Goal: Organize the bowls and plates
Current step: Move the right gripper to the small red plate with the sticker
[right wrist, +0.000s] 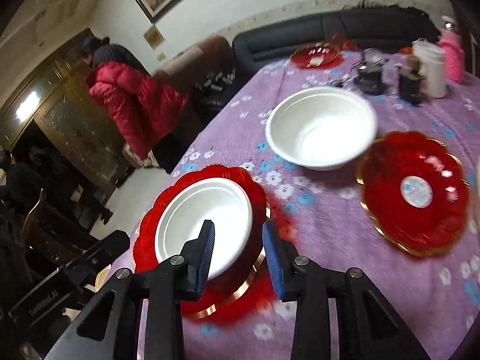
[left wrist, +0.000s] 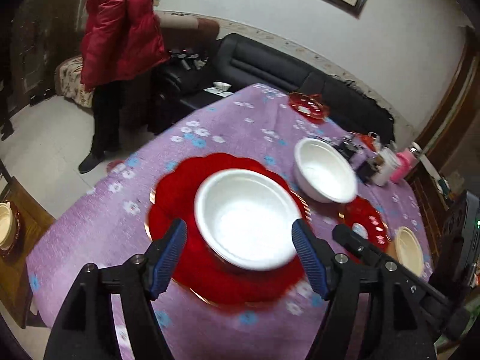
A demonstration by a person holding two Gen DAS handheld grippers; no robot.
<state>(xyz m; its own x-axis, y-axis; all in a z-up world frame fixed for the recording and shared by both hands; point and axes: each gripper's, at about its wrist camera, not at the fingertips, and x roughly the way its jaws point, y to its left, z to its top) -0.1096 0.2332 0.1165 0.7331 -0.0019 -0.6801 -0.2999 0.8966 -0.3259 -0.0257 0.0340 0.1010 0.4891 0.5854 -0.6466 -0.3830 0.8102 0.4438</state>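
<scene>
At the centre of the left wrist view, a white bowl [left wrist: 249, 219] is sitting on a red scalloped plate [left wrist: 177, 186] with a gold rim, both resting on the purple flowered tablecloth [left wrist: 90, 231]. The left gripper [left wrist: 238, 258] is hovering low in the frame with its blue-padded fingers [left wrist: 169, 258] spread wide apart, one on each side of the bowl and touching nothing. Toward the right of that view a second white bowl [left wrist: 325, 171] is standing on the cloth, with a smaller red plate [left wrist: 364, 225] just below it and a cream bowl [left wrist: 409, 249] at the right edge. Another red plate [left wrist: 309, 106] is lying at the far end of the table.

Low in the right wrist view, the right gripper [right wrist: 238, 255] is holding its fingers partly apart, empty, in front of the near rim of the same plate [right wrist: 144, 234] and bowl [right wrist: 204, 222]. Upper left in both views, a person in a red jacket [left wrist: 120, 27] is standing on the floor.
</scene>
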